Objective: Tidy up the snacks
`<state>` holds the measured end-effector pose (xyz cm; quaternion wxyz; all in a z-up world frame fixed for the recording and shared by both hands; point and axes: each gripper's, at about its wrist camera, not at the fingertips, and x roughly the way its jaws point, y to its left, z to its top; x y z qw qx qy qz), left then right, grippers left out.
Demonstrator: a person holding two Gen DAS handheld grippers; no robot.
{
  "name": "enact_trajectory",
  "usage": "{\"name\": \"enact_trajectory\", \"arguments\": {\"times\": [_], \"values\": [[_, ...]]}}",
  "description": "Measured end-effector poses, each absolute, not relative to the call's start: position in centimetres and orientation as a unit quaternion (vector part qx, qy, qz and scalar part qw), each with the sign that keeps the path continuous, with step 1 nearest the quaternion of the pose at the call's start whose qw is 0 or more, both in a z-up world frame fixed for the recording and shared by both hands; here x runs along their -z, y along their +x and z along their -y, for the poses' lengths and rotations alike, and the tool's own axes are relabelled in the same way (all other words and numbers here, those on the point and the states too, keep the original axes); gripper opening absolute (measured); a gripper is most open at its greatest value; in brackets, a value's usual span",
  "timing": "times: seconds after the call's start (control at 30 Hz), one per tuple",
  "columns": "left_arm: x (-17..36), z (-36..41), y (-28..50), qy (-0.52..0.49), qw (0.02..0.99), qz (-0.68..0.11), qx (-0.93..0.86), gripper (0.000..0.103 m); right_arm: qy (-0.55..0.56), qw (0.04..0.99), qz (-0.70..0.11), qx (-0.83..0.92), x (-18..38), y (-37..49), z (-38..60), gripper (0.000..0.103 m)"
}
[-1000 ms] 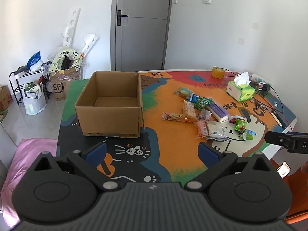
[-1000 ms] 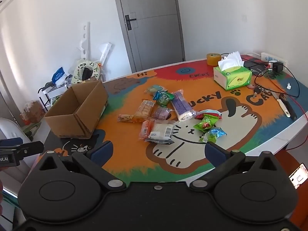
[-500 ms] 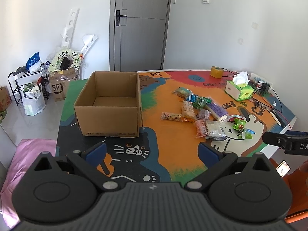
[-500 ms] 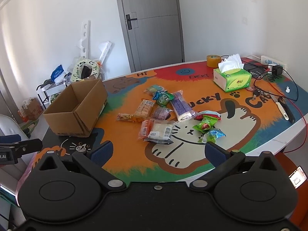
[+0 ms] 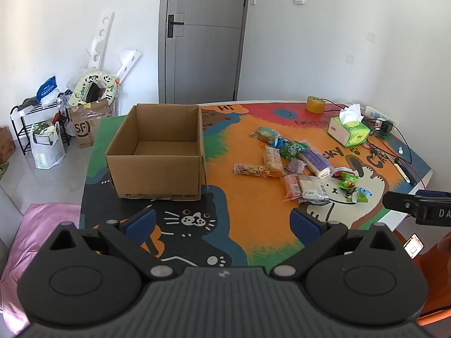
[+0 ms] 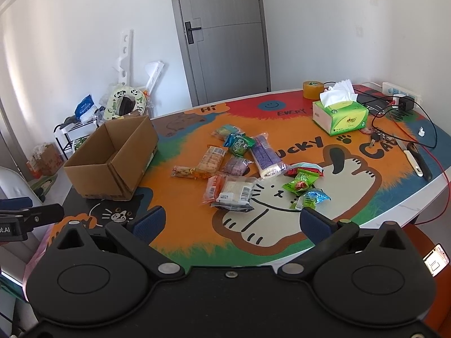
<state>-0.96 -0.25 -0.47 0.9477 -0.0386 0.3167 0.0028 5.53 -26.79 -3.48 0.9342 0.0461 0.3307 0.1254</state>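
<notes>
Nothing is sorted yet, as far as the views show; the cardboard box (image 5: 157,152) stands open and empty near the left edge of the tabletop (image 5: 253,233), and every snack lies outside it. The snack packets (image 6: 239,166) sit in a loose cluster toward the middle, well apart from the box; among them are a clear-wrapped cracker pack (image 6: 211,160), a purple-wrapped bar (image 6: 265,155), a white sandwich pack (image 6: 235,193) and small green candy bags (image 6: 300,183) nearest the front edge. The left gripper (image 5: 222,221) hangs released over the front edge, its jaws spread wide and holding nothing; the right gripper (image 6: 232,224) is likewise spread and empty, facing the cluster. A green tissue box (image 6: 339,117) and a tape roll (image 6: 313,89) stand by the far right corner, apart from the snacks. By my judgement the whole job remains: each packet must be lifted and set in the box.
</notes>
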Motion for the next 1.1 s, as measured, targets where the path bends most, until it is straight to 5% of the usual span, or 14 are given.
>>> {"name": "enact_trajectory", "arguments": {"times": [1.1], "values": [[0.49,1.2,-0.24,-0.046,0.947,-0.319,0.004,0.101,0.047,0.935,-0.326,-0.131,3.96,5.88,27.3,0.103]]}}
